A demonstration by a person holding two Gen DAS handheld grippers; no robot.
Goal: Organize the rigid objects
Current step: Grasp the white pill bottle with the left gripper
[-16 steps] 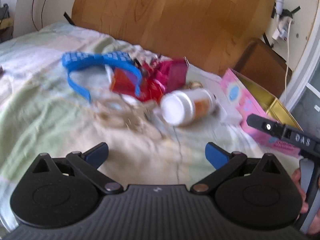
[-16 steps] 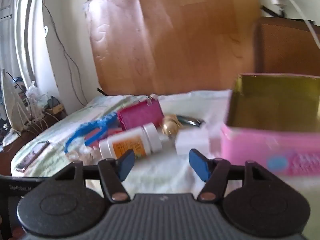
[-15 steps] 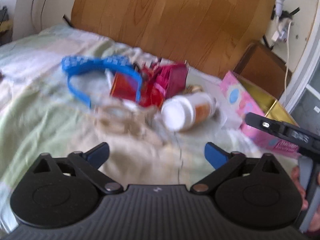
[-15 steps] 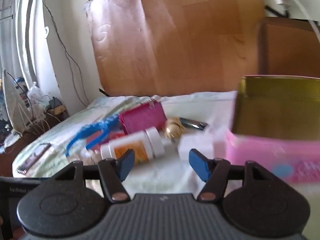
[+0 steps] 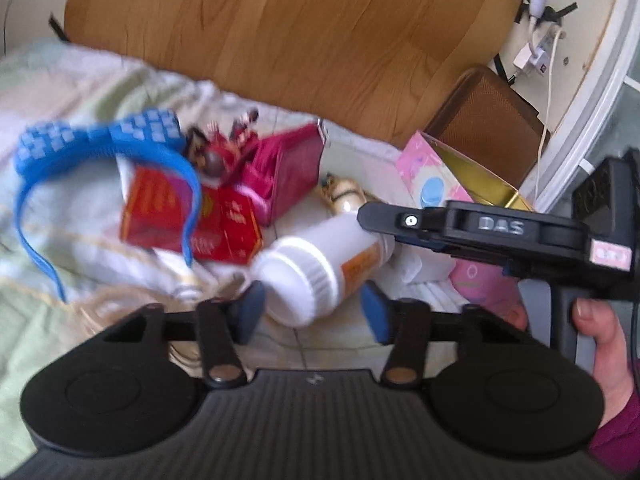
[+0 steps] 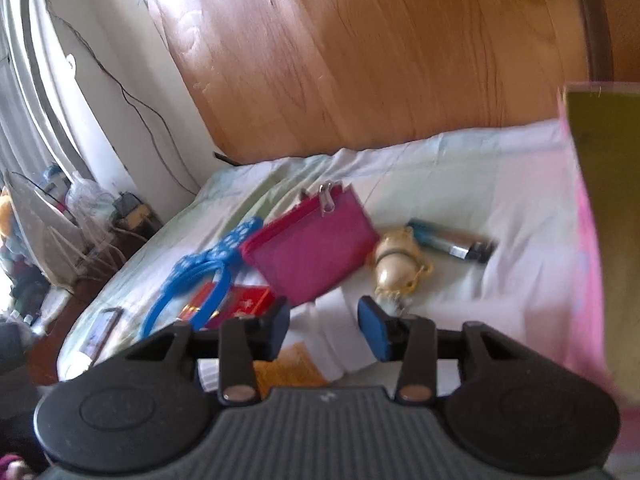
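Left gripper [image 5: 313, 312]: black ribbed body, two round housings, blue pads. Right gripper [image 6: 323, 323] identical, side marked "DAS". Maroon sleeve [image 5: 616, 436].

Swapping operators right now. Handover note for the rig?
Left gripper: open, straddling the cap end of the white bottle, which lies on its side on the bed; no grip visible.
Right gripper: open, poised over the same bottle's far end.
Loose on the bed: blue headband, magenta pouch, red packets, cream figurine, lighter. Pink box stands open at the right.
Done: nothing seen in the box; its floor is hidden.
Left: probably the bottle first, then the rest.
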